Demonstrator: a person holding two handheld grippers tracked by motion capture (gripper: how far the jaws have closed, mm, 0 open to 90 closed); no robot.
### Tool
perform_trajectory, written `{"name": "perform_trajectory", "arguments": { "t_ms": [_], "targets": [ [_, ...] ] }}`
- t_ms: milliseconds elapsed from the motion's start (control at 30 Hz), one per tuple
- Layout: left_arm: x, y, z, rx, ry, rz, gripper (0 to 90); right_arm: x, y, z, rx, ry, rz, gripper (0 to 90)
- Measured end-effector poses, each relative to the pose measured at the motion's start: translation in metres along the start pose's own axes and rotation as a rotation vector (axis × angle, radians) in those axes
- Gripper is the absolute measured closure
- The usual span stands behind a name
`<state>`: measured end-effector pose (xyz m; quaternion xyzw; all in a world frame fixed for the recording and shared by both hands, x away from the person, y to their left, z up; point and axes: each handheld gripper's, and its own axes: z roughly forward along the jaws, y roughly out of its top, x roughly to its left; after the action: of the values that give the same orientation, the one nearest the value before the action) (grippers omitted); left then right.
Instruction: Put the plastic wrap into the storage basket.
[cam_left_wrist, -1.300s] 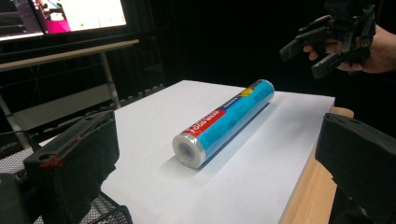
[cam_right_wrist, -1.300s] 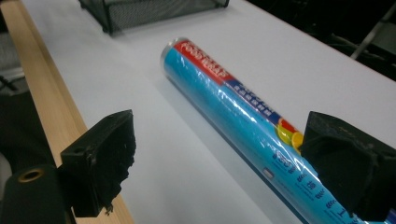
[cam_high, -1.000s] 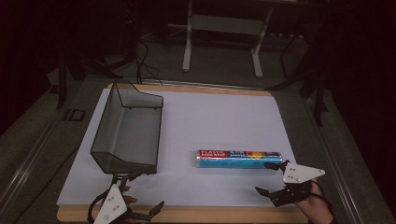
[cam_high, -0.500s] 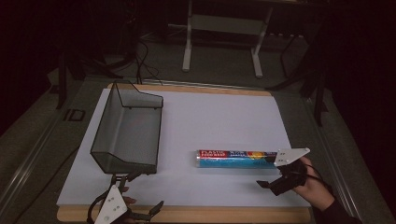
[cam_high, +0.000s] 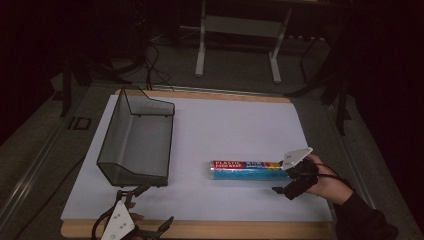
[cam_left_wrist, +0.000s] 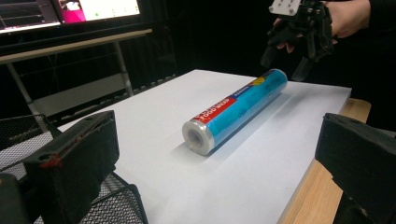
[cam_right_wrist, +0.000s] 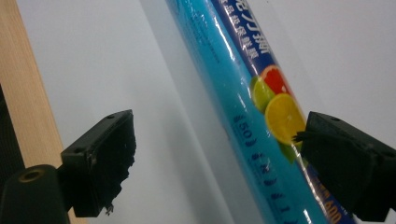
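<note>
Your right gripper jaws apart over the blue plastic-wrap roll's end, your left gripper jaws apart, near the black wire-mesh basket

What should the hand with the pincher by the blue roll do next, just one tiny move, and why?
Probably lower the right gripper a little so its jaws sit on both sides of the roll, then close. In the right gripper view the jaws are open with the roll lying between them, one jaw already at its side. The mesh basket stands apart to the left.
</note>
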<state>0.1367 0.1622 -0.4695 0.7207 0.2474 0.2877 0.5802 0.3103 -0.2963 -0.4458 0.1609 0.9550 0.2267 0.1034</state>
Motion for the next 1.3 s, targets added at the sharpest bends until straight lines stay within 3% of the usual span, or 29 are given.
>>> {"name": "perform_trajectory", "arguments": {
  "t_ms": [300,500,767,833,933,1100,1300],
  "targets": [
    [-0.002,-0.001,-0.004,0.003,0.017,-0.001,0.5,-0.013,0.015,0.008,0.024,-0.01,-0.096,12.9],
    [-0.002,-0.001,-0.004,0.005,0.019,0.0,0.4,-0.022,0.027,0.014,0.039,0.039,-0.13,18.8],
    [-0.002,-0.001,-0.004,0.006,0.013,0.0,0.5,-0.023,0.044,0.026,0.19,0.088,-0.106,14.7],
    [-0.002,-0.001,-0.004,0.012,0.024,0.019,0.5,-0.025,0.048,0.03,0.225,0.092,-0.107,13.0],
    [-0.003,-0.001,-0.004,0.015,0.022,0.022,0.5,-0.026,0.053,0.036,0.265,0.073,-0.141,10.6],
    [-0.003,-0.001,-0.004,0.012,0.021,0.019,0.5,-0.026,0.062,0.05,0.315,0.09,-0.181,10.6],
    [-0.004,-0.002,-0.003,0.022,0.026,0.037,0.5,-0.022,0.072,0.063,0.324,0.097,-0.248,12.3]
  ]
}}
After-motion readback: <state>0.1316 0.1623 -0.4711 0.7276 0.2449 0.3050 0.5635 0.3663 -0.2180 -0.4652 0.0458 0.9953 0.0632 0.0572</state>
